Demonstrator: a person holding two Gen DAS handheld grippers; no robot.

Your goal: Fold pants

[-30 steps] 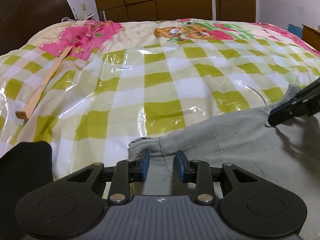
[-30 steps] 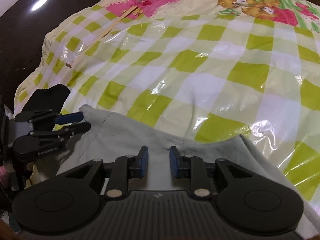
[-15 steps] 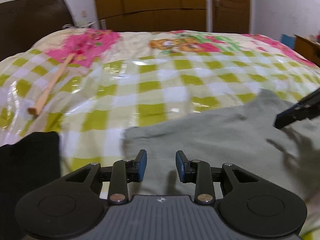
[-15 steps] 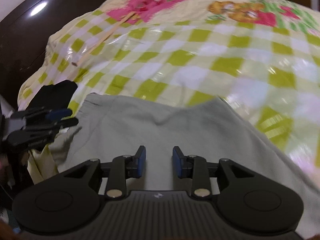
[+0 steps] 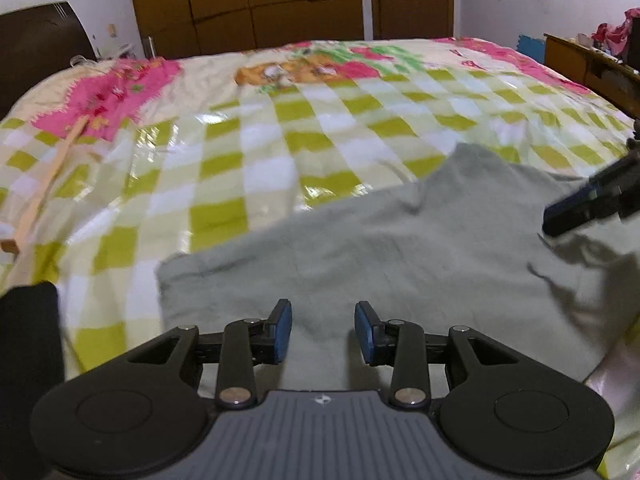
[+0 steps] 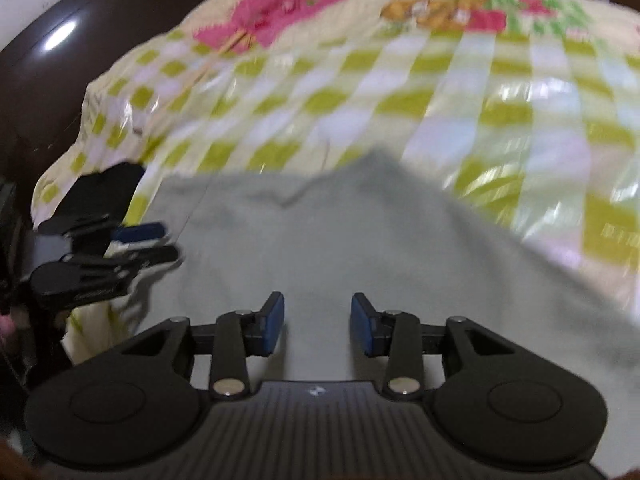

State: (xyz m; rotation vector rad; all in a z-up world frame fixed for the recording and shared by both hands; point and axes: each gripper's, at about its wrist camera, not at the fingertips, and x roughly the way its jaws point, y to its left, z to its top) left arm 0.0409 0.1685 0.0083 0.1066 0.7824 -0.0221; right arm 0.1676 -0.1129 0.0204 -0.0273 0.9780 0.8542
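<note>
Over flattened grey pants [image 5: 400,256], left gripper [image 5: 323,330] now higher, empty.

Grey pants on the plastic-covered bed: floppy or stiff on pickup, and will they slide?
The soft grey fabric pants look floppy: they lie flat with creases, so they would likely sag from a pinch. The glossy green-checked plastic sheet beneath probably lets them slide when pushed.

- The pants [image 5: 392,248] lie on the near part of the bed [image 5: 280,128].
- A stick [image 5: 44,184] lies on the bed, far to the left of the pants.
- Cupboards [image 5: 248,4] stand behind the bed.
- A dark thing [image 5: 28,344] sits left of the pants.
</note>
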